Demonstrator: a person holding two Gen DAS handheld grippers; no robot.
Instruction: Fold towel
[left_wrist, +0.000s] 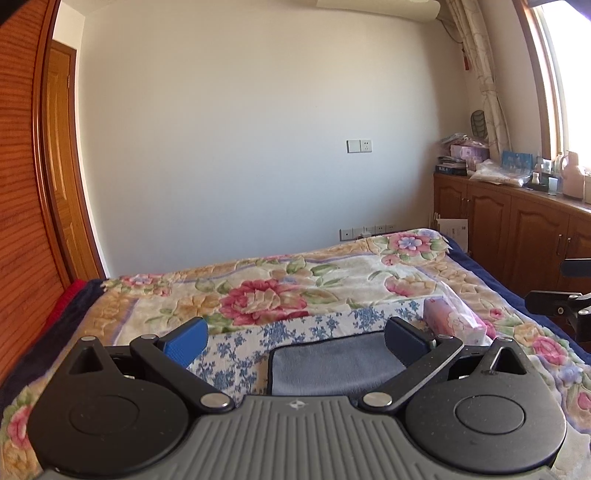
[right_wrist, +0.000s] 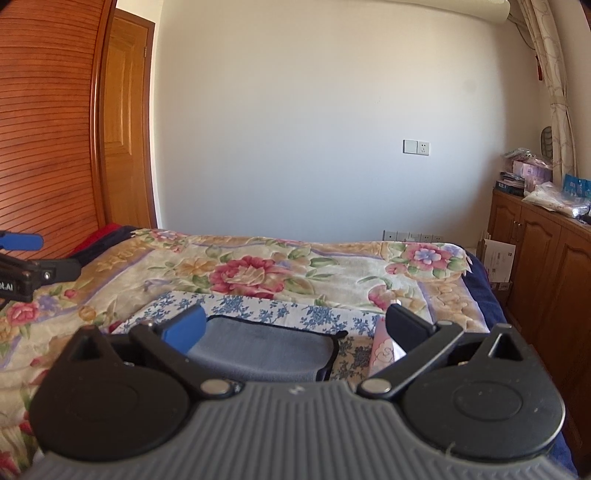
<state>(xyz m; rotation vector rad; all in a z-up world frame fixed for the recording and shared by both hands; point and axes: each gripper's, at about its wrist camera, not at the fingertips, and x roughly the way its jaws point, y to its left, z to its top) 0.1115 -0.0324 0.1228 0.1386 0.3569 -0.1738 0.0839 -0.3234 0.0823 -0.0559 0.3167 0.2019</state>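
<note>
Two grippers hang over the bed, and both have their fingers spread wide with nothing between them. The left gripper (left_wrist: 295, 341) and the right gripper (right_wrist: 295, 332) are both up off the cloth, not touching it.

The towel (left_wrist: 336, 363) is grey-blue with a dark edge. It lies flat on a blue flowered cloth (left_wrist: 291, 328), which sits on the big flowered blanket (left_wrist: 266, 291). From where I stand, the towel is at about 6 o'clock on the bed, close to the near edge.

I think folding has not started yet, or one fold is done and the next is waiting; I cannot tell which. The next move, I think, needs both grippers to go down to the towel, pinch an edge or corner each, lift it, and lay it over the other side. They must grab only the towel, not the flowered cloth under it.

The left view shows the towel's left edge and a pink packet (left_wrist: 454, 321) at about 2 o'clock from the towel. It also shows the window sill stuff at 3 o'clock. The right view shows the towel's (right_wrist: 258, 350) right corner with its dark trim, and the same packet (right_wrist: 384, 350) just beside it. It also shows the other gripper's blue finger (right_wrist: 20, 240) far off at 9 o'clock.
</note>
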